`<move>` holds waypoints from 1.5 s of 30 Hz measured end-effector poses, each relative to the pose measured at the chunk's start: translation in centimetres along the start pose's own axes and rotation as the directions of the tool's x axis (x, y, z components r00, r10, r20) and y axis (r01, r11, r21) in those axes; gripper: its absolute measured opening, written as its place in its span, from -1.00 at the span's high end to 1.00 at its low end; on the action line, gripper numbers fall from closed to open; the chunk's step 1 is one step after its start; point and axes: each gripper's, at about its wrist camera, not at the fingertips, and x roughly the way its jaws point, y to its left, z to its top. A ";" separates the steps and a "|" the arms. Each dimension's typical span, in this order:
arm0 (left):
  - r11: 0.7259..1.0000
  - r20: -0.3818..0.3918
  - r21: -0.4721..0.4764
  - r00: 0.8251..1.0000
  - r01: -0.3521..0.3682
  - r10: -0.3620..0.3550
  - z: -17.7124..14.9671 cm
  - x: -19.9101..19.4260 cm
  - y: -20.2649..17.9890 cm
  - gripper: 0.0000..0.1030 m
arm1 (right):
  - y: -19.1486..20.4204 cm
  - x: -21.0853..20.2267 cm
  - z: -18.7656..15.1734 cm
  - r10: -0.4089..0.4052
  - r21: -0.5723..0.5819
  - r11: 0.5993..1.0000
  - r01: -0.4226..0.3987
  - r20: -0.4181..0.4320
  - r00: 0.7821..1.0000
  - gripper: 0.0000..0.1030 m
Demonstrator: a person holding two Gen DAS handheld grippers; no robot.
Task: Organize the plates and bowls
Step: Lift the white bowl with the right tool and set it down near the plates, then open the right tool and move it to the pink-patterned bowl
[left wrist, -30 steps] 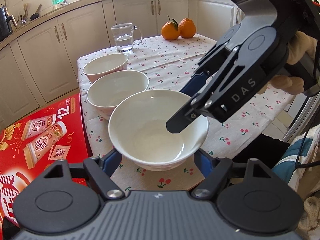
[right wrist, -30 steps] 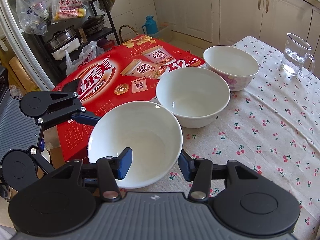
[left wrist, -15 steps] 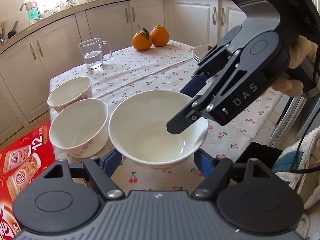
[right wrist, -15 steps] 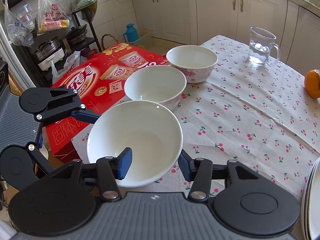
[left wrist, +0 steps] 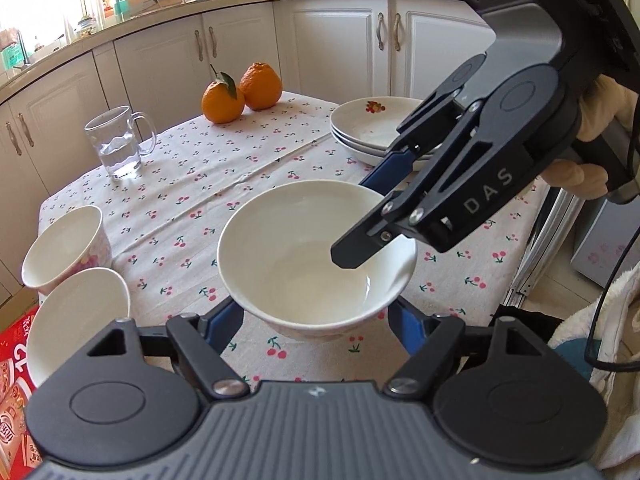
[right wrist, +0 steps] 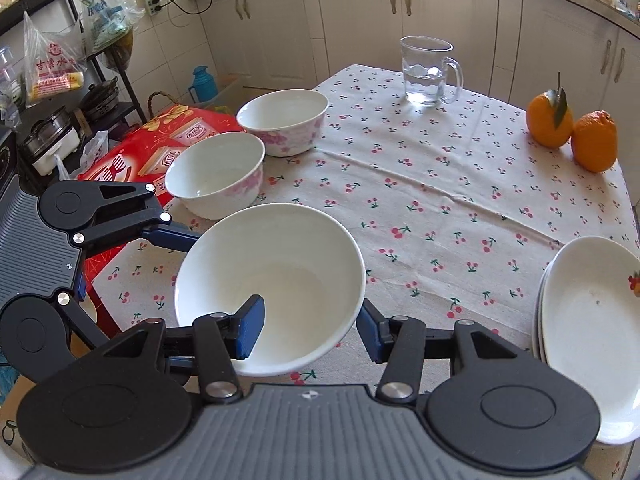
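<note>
Both grippers share 1 white bowl (right wrist: 272, 280) above the tablecloth (right wrist: 440, 200): the right gripper (right wrist: 308, 330) pinches its rim, the left gripper (left wrist: 316, 320) clamps its body (likely for steadiness), apart from 2 other bowls (right wrist: 216, 172) and the plate stack (right wrist: 588, 332).

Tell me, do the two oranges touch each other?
Touching. In the left wrist view the leafed orange overlaps and presses against the other orange, with no gap between them.
</note>
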 end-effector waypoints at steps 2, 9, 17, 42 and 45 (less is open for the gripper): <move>1.000 0.000 0.005 1.000 0.008 -0.008 0.3 0.5 -0.1 -0.53 | -0.6 0.1 -0.2 -0.012 0.013 1.000 0.012 -0.002 1.000 -0.09; 0.999 -0.013 -0.010 0.999 0.032 -0.033 0.7 1.9 0.1 -0.53 | -1.7 0.3 -0.5 -0.033 0.034 0.999 0.033 -0.001 0.999 -0.11; 0.998 -0.017 -0.034 0.999 0.047 -0.047 0.9 2.8 0.2 -0.53 | -2.6 0.7 -0.5 -0.043 0.050 0.998 0.043 0.000 0.999 -0.12; 0.998 0.006 -0.058 1.000 0.009 -0.008 -0.3 0.9 0.4 -0.55 | -2.6 -0.4 0.0 -0.011 0.065 0.998 0.005 0.091 0.996 -1.00; 0.997 0.010 -0.073 1.000 -0.011 0.011 -0.9 -0.1 0.5 -0.56 | -1.6 -0.8 0.2 0.021 0.023 0.999 -0.023 0.110 0.994 -1.00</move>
